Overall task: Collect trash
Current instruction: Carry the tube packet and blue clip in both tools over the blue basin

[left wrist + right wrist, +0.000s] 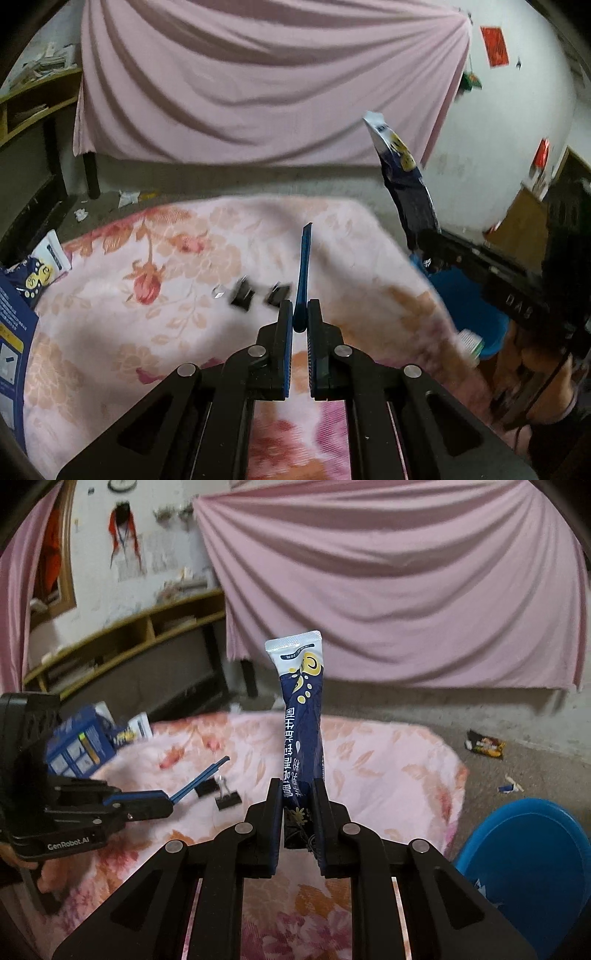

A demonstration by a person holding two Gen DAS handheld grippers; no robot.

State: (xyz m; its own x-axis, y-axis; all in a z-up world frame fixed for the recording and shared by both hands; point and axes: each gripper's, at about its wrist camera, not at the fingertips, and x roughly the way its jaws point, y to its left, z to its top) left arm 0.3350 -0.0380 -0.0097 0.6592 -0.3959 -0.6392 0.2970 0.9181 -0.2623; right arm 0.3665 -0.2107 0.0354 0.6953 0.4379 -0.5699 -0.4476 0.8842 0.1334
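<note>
A thin blue strip [303,269] is pinched edge-on between the nearly closed jaws of the left gripper [300,314], at the centre of the left wrist frame. A dark blue stick sachet [302,720] is clamped upright in the right gripper [298,790], at the centre of the right wrist frame. Two black binder clips [221,794] are seen lying on the floral blanket [388,775], left of centre. A blue bin [532,853] is seen at the lower right edge, beside the blanket

Two binder clips [221,794] sit mid-blanket [388,768]; its right edge lies open beside the blue bin [535,849], boxes [79,744] crowding its far-left corner
</note>
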